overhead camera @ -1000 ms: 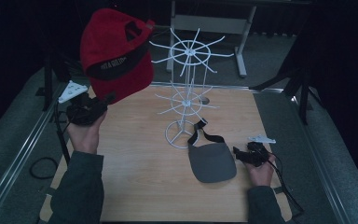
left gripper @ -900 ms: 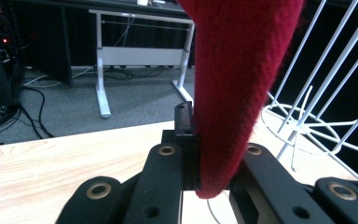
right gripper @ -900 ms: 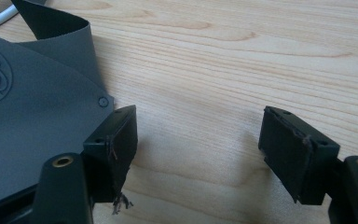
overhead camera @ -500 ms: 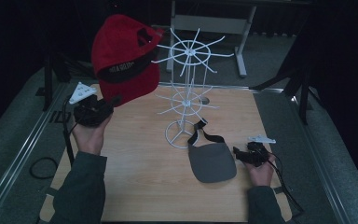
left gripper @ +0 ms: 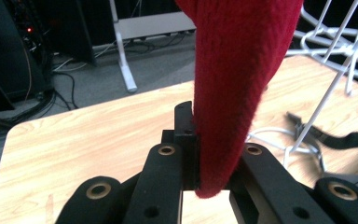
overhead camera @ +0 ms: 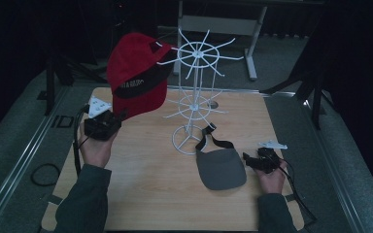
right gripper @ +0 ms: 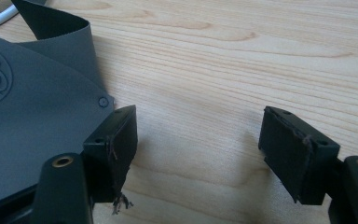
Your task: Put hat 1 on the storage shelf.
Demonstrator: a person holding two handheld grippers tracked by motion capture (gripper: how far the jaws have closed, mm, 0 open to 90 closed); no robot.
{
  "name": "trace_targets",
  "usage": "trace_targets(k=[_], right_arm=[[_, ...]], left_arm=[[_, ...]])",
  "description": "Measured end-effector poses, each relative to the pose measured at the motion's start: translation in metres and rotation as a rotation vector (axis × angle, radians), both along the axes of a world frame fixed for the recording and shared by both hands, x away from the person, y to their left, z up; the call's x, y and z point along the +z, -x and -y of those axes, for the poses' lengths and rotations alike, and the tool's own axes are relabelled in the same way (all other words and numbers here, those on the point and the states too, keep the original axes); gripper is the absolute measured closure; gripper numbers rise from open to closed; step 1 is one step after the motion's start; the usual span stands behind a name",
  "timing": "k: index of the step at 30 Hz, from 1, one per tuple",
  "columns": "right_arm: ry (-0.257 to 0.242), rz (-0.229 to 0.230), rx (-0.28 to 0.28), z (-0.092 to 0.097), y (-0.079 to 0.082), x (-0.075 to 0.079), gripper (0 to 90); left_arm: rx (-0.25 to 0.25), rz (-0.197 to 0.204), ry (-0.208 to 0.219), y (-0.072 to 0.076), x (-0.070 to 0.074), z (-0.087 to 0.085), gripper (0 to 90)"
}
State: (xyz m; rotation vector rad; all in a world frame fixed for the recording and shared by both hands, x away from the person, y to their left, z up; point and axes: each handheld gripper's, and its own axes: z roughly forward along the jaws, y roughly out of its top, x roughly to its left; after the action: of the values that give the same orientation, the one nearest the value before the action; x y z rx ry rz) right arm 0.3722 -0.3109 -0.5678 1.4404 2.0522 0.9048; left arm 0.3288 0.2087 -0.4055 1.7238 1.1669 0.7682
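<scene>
A red cap (overhead camera: 138, 77) is being held up above the left part of the wooden table (overhead camera: 141, 194) by the left gripper (overhead camera: 110, 122), whose jaws are being kept clamped on the brim; in the left gripper view the red fabric (left gripper: 235, 88) is being pinched between the two black jaws and is rising out of the top of that picture. In the high view the cap is being shown with its crown uppermost and a dark band with pale lettering across its front, and its upper edge is lying against the prongs of the top ring of a white wire rack (overhead camera: 194, 97), though whether it is being hooked on a prong cannot be told. The rack is standing upright on its round base near the middle of the table. A grey visor (overhead camera: 221, 167) with a dark strap is lying flat on the table just in front of the rack's base. The right gripper (overhead camera: 253, 162) is being rested low at the visor's right edge, its jaws standing well apart with bare wood between them; in the right gripper view one jaw is being shown just beside the grey visor's edge (right gripper: 37, 121), while the other is being held over the table (right gripper: 214, 70), away from the visor.
</scene>
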Motion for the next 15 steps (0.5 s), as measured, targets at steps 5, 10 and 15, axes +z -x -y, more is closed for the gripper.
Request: trace_targets(k=[5, 10, 15], right_arm=[[0.000, 0.003, 0.000, 0.000, 0.000, 0.000, 28.0], [-0.002, 0.002, -0.001, 0.000, 0.000, 0.000, 28.0], [0.000, 0.002, 0.001, 0.000, -0.001, 0.000, 27.9]], left_arm=[[-0.003, -0.023, -0.034, 0.001, -0.014, 0.003, 85.5], [-0.011, -0.053, -0.031, 0.000, -0.024, 0.005, 85.3], [-0.026, -0.058, -0.017, 0.002, -0.029, 0.006, 84.6]])
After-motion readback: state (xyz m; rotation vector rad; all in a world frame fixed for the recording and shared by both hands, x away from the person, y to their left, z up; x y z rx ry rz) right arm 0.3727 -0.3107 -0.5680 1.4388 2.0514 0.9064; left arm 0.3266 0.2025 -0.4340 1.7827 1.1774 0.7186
